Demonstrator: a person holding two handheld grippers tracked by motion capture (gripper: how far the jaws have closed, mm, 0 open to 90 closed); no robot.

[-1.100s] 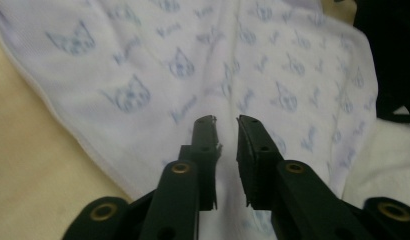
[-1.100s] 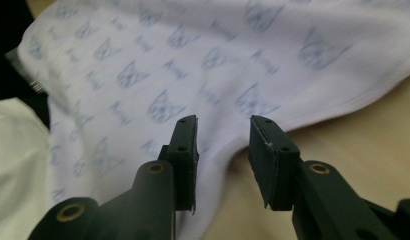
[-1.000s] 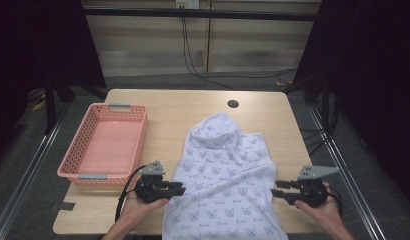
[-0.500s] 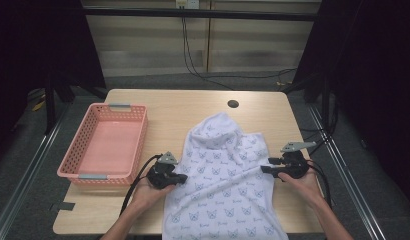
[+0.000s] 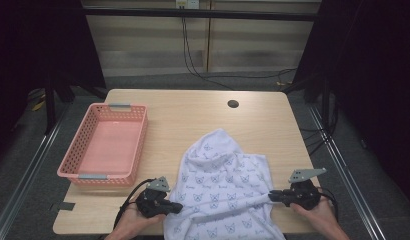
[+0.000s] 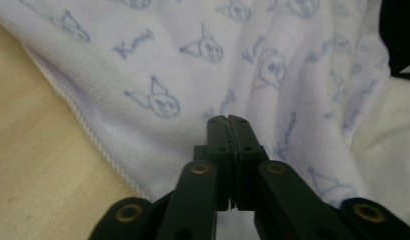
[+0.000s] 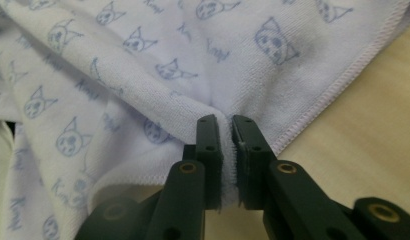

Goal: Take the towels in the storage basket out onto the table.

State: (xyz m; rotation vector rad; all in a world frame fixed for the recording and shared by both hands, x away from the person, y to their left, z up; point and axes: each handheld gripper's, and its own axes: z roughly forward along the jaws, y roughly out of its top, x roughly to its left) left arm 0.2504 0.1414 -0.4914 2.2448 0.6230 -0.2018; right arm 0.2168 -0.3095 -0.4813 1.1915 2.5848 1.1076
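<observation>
Two tongs work the near edge of the bench, one in each of the person's hands. Left tongs: jaws pressed together at the left hem of a white towel printed with blue cat faces; in the left gripper view the pads meet with almost no gap over the cloth, and whether a fold is caught between them cannot be told. Right tongs: jaws have just been closing and now pinch a gathered fold of the towel's right edge; in the right gripper view white terry shows between the pads, beside the stitched hem. The towel lies rumpled on the near right half of the bench, its near end hanging over the front edge. Farther left, a pink plastic basket stands well apart from the towel. Beyond, a round cable hole sits near the far edge.
</observation>
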